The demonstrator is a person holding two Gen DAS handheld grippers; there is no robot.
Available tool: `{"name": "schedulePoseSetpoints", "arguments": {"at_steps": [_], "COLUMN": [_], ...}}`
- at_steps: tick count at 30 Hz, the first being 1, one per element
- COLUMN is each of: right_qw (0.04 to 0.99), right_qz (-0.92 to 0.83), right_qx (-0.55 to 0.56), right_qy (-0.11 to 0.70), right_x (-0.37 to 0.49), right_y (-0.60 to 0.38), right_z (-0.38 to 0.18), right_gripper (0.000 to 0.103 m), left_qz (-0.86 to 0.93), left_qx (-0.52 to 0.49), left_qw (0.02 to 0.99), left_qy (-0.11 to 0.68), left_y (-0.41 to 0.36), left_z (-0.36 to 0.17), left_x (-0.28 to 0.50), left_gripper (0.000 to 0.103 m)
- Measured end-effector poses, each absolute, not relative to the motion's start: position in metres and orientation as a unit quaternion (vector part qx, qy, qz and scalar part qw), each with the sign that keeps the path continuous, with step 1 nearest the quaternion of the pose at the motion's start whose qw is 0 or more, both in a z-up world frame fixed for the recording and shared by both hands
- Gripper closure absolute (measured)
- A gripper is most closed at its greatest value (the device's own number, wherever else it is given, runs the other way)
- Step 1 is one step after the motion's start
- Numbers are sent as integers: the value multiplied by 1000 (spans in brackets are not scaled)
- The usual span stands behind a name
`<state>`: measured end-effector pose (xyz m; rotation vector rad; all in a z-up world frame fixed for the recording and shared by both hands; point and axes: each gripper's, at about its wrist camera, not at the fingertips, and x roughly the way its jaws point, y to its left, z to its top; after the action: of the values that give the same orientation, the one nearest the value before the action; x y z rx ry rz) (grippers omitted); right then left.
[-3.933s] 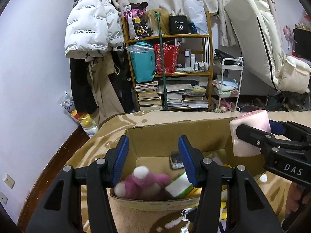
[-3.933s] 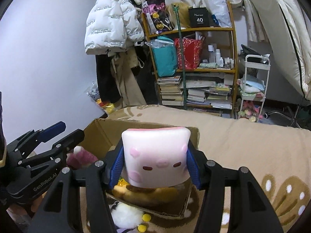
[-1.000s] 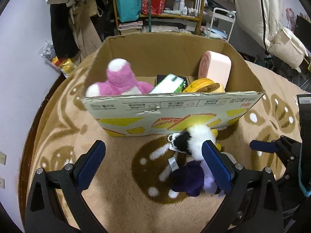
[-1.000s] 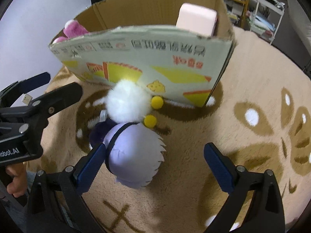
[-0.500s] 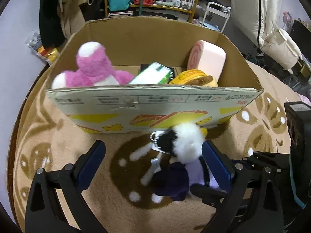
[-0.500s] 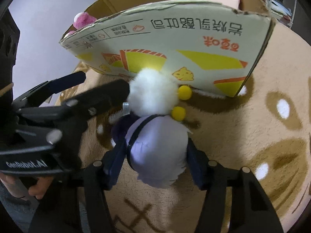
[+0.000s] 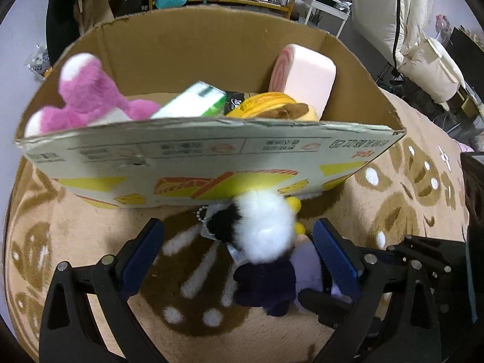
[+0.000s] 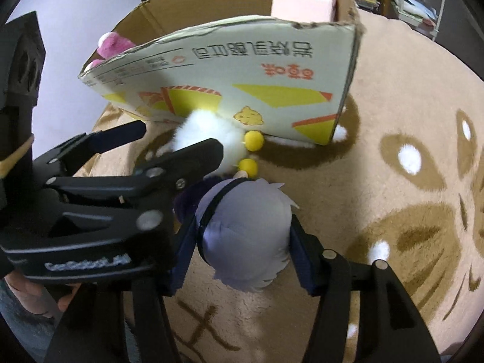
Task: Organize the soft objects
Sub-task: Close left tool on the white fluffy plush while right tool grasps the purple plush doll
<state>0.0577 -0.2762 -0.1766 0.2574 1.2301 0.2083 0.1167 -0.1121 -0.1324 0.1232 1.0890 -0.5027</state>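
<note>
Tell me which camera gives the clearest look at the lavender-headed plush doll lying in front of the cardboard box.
The right wrist view: the lavender-headed plush doll fills the middle, its head squeezed between the right gripper pads. In the left wrist view only its dark purple body and a sliver of the head show, behind the white fluffy pompom toy.

Soft, dim indoor light, strong fisheye bending with dark corners, slight motion blur throughout.

Both wrist views steeply down; shared box
</note>
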Motion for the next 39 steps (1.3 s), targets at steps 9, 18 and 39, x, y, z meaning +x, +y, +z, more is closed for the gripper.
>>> {"name": "schedulePoseSetpoints", "arguments": {"at_steps": [9,18,39], "right_qw": [801,799,841], "right_qz": [94,95,75], "right_qx": [125,126,109], "right_qy": [578,580,525], "right_x": [51,57,40], "right_y": [-270,-274,-273], "right_z": [-180,-180,-137], "right_gripper": [41,41,41], "left_qz": [-234,-225,-169], "left_qx": [49,36,46], "left_qw": [799,802,860], "left_qy": [551,552,480], "left_y": [-126,-122,-89], "left_z": [-158,-163,-115], "left_x": [124,127,92], "left_gripper": [25,50,55]}}
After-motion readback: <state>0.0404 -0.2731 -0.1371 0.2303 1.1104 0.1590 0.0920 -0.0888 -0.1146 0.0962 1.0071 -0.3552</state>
